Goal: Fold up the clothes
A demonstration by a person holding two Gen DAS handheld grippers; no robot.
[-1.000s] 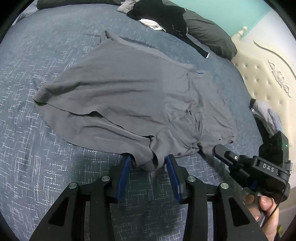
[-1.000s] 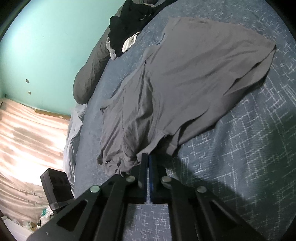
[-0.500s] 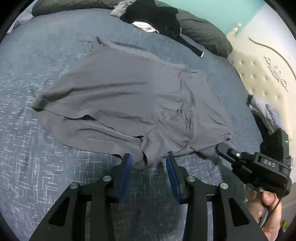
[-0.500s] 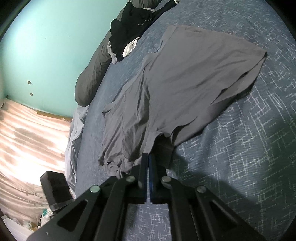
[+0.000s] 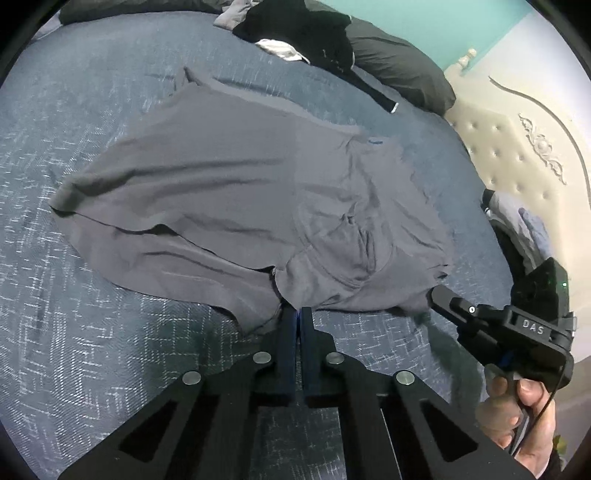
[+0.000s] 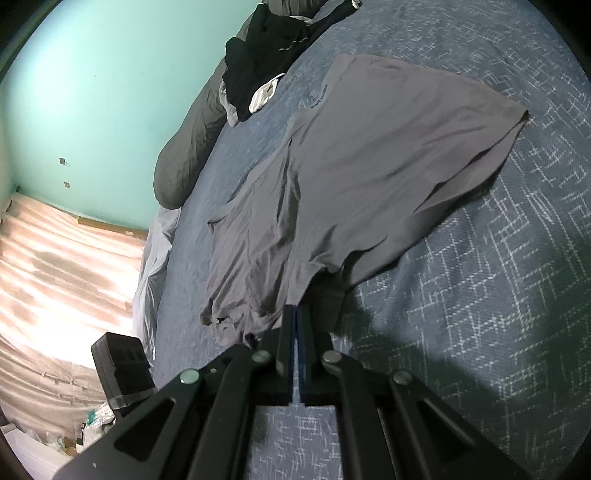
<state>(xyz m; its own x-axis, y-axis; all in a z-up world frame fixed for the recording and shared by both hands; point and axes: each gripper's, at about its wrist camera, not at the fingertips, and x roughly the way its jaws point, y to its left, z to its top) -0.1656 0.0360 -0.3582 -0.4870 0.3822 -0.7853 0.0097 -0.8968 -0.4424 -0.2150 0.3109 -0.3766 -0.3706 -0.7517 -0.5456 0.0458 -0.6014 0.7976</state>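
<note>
On my left side, the left claw has its jaws pressed together on the near hem of the grey shirt, pinching a fold of cloth where the edge bunches toward me. The shirt lies spread across the blue patterned bed, its far corner reaching left and its crumpled part sitting to the right, near the headboard side.

Moving right, the right claw is also closed, its tip at the shirt's near right corner; from its own camera the right claw meets the rumpled hem of the grey shirt, and I judge it is pinching cloth there, though the contact point is shadowed. A person's hand grips that handle.

Beyond the shirt, a pile of black clothes rests against a dark pillow at the far edge.

I read this as the grasp step just completed, with both near edge points taken. Next I would lift both claws together, keeping the hem taut between them, and carry it over toward the far edge, watching that the thin cloth does not slip out.
</note>
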